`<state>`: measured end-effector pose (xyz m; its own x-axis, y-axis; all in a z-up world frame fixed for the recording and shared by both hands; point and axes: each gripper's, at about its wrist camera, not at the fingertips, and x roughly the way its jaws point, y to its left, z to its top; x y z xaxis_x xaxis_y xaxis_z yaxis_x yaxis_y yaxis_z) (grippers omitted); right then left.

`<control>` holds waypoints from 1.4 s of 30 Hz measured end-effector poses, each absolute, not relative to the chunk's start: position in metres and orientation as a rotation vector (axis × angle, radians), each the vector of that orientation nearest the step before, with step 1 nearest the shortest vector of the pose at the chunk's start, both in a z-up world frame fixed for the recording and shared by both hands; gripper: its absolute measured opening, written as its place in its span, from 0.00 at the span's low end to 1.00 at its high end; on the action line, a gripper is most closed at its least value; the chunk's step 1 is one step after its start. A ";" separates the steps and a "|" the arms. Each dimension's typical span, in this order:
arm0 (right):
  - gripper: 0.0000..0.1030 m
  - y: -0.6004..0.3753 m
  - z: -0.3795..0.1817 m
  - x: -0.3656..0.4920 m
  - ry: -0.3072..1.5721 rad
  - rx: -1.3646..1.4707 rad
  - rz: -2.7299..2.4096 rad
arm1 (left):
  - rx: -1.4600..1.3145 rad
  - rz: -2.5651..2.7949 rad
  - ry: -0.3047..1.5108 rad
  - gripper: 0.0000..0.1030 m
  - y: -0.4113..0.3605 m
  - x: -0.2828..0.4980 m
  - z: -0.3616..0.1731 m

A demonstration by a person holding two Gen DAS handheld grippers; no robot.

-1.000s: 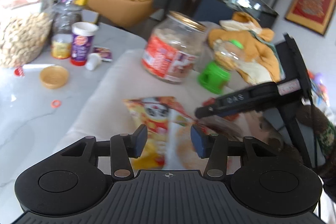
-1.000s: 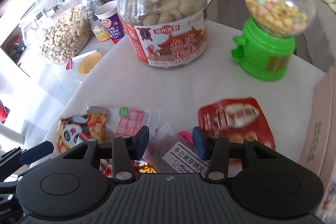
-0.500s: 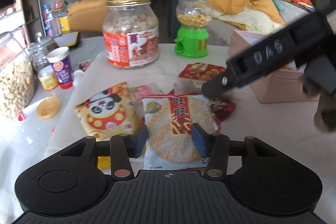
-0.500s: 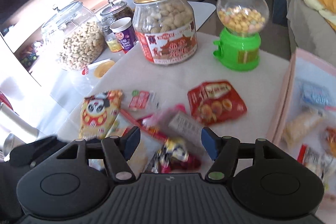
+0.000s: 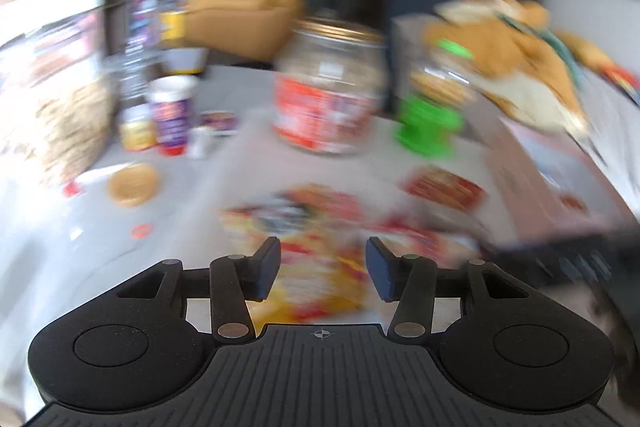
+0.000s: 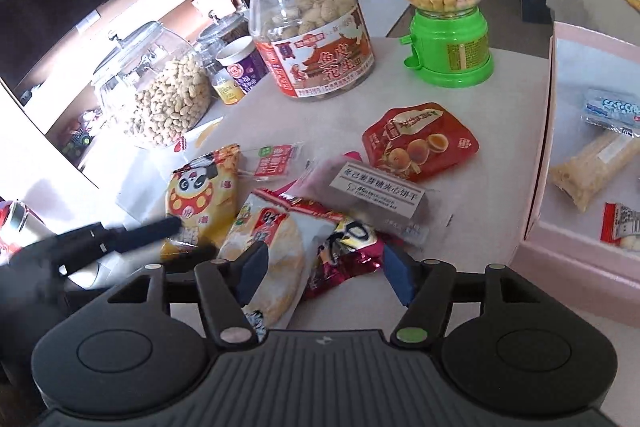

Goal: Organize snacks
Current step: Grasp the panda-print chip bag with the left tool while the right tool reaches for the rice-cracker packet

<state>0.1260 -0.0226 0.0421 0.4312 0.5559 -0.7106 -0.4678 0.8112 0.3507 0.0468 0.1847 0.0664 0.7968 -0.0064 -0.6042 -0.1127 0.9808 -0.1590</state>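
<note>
Several snack packs lie in a heap on the pale cloth: a yellow panda bag point(image 6: 202, 195), a rice cracker pack point(image 6: 268, 239), a dark red wrapper point(image 6: 344, 251), a clear pack with a white label point(image 6: 376, 187) and a red pouch point(image 6: 420, 143). My right gripper point(image 6: 325, 271) hangs open just above the cracker pack and the wrapper, gripping nothing. My left gripper point(image 5: 322, 267) is open over the blurred panda bag point(image 5: 320, 279), its jaws closing a little with nothing pressed between them. From the left, the left gripper point(image 6: 195, 237) reaches onto the panda bag.
A pink box point(image 6: 560, 243) with several packs inside stands at the right. At the back are a gold-lidded peanut jar point(image 6: 312, 27), a green candy dispenser point(image 6: 444, 19), a glass jar of peanuts point(image 6: 160, 95) and a purple cup point(image 6: 244, 67).
The right gripper's jaws have spread wider and it has pulled back from the heap, bringing the pink box into view. The left view swung about and is now blurred.
</note>
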 end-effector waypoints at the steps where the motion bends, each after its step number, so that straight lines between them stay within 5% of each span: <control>1: 0.66 -0.020 0.042 0.122 0.917 0.097 0.644 | -0.241 0.081 0.653 0.50 0.197 0.048 0.065; 5: 0.67 -0.003 0.038 0.111 0.882 0.047 0.649 | -0.458 0.046 0.695 0.50 0.228 0.055 0.054; 12: 0.75 0.019 0.024 0.086 0.767 -0.060 0.621 | -0.239 0.038 0.752 0.51 0.192 0.089 0.045; 14: 0.79 0.018 0.023 0.082 0.744 -0.080 0.611 | -0.187 0.034 0.770 0.60 0.182 0.100 0.036; 20: 0.86 -0.003 0.009 0.078 0.715 0.016 0.645 | -0.063 0.029 0.736 0.63 0.167 0.110 0.025; 28: 0.96 -0.003 0.010 0.079 0.755 0.033 0.679 | -0.151 -0.057 0.716 0.48 0.197 0.079 0.028; 42: 0.95 0.021 0.020 0.073 0.785 -0.215 0.549 | -0.165 -0.030 0.687 0.50 0.212 0.044 0.025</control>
